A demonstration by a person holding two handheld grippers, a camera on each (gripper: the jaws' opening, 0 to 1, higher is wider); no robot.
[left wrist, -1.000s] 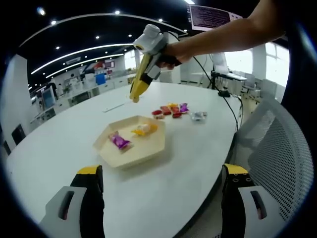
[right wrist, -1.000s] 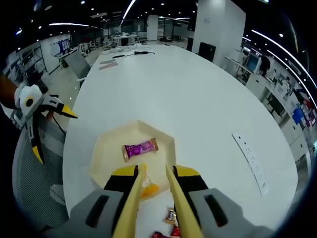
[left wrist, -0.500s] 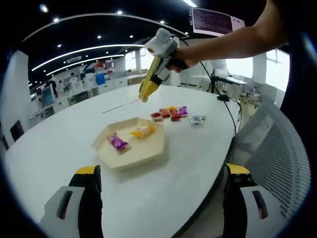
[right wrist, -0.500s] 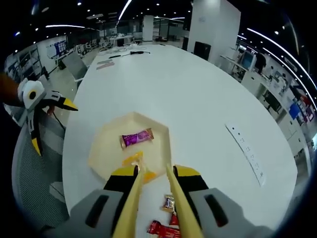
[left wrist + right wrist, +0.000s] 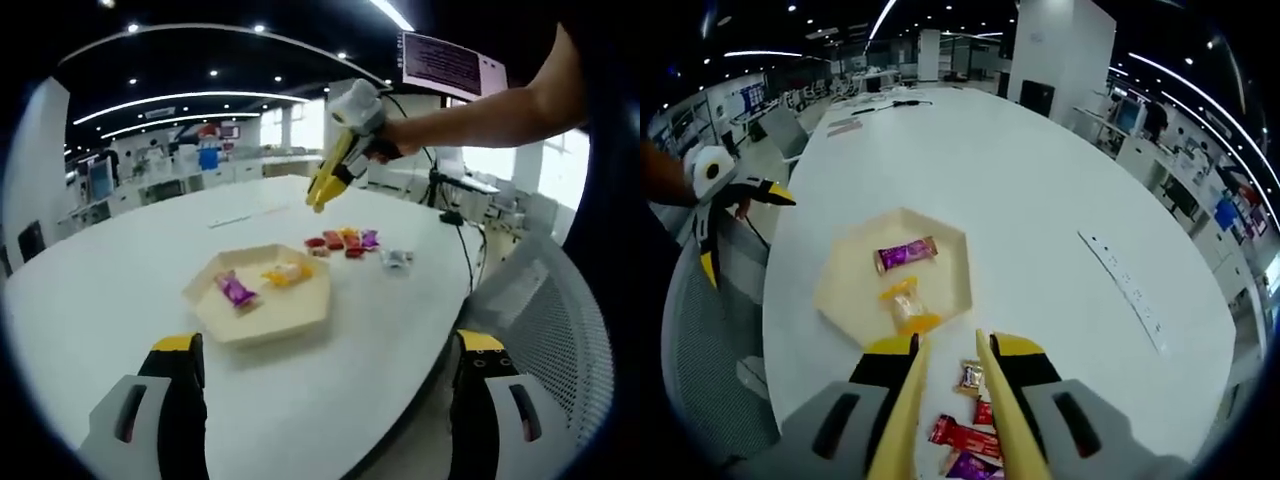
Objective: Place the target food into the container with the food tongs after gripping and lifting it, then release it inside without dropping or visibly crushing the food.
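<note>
Lifted clear of the tray (image 5: 840, 300), my right tongs (image 5: 947, 420) hung empty, slightly apart, the yellow snack (image 5: 908, 310) left inside, left gripper (image 5: 325, 400) idling wide at the frame's bottom.

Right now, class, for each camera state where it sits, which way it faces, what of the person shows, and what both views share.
Left gripper view: rides the left gripper, low at the table's edge, facing across it; its open jaws, the person's forearm and the right gripper show.
Right gripper view: rides the right gripper, raised, looking down along yellow food tongs; left gripper at left.
Shared: hexagonal tray, purple-wrapped snack, yellow snack.
</note>
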